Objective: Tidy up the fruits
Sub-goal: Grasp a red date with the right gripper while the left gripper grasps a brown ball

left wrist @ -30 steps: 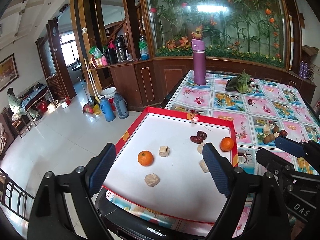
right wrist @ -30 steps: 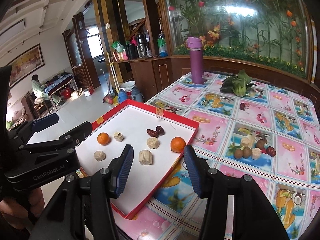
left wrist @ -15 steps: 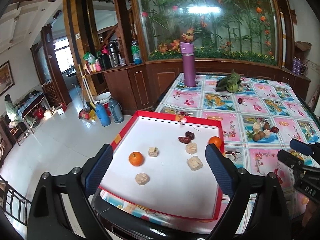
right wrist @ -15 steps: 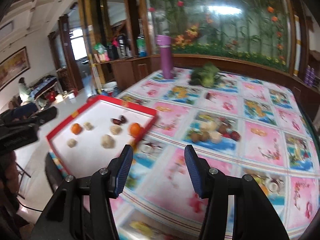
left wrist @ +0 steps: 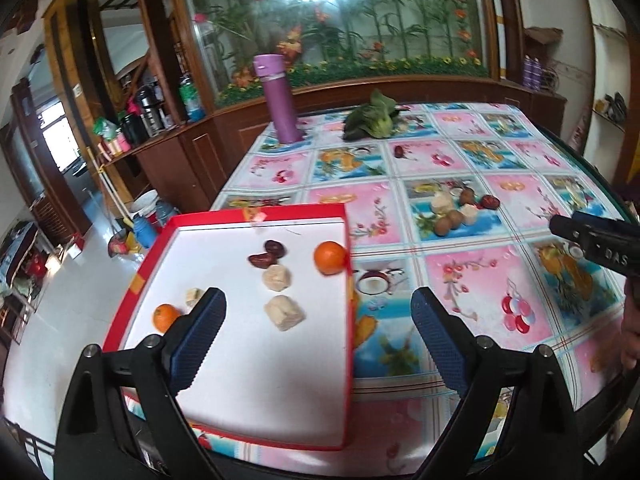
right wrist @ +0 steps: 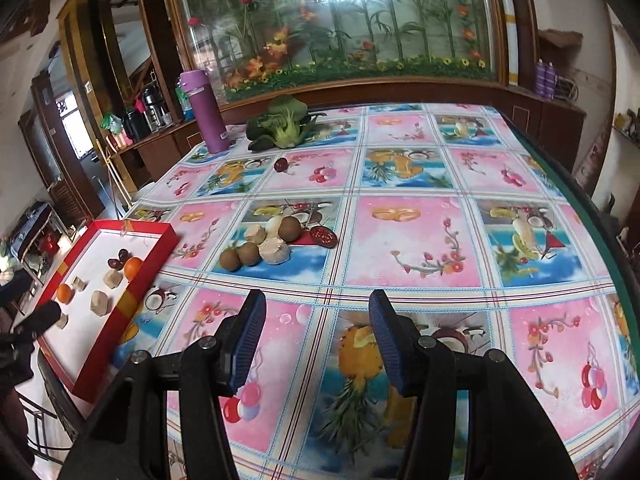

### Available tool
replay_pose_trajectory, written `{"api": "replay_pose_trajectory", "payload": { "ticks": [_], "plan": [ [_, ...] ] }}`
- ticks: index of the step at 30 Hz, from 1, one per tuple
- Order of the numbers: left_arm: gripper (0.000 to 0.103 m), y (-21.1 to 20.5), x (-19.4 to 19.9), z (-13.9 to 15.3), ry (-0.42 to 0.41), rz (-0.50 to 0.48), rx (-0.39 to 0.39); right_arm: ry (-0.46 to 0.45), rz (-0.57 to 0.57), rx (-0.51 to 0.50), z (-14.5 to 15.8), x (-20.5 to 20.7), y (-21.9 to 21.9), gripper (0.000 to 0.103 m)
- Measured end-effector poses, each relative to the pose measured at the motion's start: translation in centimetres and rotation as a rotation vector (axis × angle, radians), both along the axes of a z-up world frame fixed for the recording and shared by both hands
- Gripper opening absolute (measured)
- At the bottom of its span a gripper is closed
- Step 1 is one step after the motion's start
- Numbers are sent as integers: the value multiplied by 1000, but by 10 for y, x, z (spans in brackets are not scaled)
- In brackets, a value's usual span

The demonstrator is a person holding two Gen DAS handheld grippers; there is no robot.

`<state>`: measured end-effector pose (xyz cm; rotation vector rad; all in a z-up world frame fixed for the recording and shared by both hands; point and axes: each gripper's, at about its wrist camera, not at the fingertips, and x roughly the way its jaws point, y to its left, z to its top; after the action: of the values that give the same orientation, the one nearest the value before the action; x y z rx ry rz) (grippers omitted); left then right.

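Right tool turning to the loose fruit

Both the right tool (right wrist: 316, 340) and left tool (left wrist: 318, 344) hang released, empty; next, grip a brown round fruit (right wrist: 249, 253) beyond the red-rimmed white tray (right wrist: 132, 300).

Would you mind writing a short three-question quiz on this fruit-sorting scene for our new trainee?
1. True or false: both oranges lie inside the red tray.
2. Multiple choice: the purple bottle stands A) inside the tray, B) upright near the table's far edge, beside the leafy greens, C) tipped over on the floor.
3. Fill in: the right gripper is ____ and holds nothing, pointing towards the loose pile of fruit on the tablecloth.

Key
1. True: one orange sits against the tray's right wall, the other orange near its left wall.
2. B
3. open
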<state>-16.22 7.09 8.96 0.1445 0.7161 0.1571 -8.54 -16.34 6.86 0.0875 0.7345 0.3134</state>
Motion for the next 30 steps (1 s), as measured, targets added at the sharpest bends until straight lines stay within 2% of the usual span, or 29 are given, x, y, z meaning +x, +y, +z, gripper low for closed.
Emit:
{"api": "replay_pose_trajectory", "payload": {
  "ticks": [7, 15, 19, 23, 30],
  "plan": [
    [94, -18, 17, -13, 54, -88, 5, 46, 21, -18, -15, 20, 11, 53],
    [94, -33, 68, -24, 135, -191, -54, 80, -12, -49, -20, 72, 4, 53],
    [94, -36, 94, -33, 184, -212, -98, 103, -10, -37, -23, 94, 5, 53],
    [94, -38, 114, -43, 233, -214, -134, 103, 13, -43, -26, 100, 11, 53],
    [94, -50, 136, -54, 257, -237, -99, 112, 39, -43, -32, 104, 11, 53]
  ]
}}
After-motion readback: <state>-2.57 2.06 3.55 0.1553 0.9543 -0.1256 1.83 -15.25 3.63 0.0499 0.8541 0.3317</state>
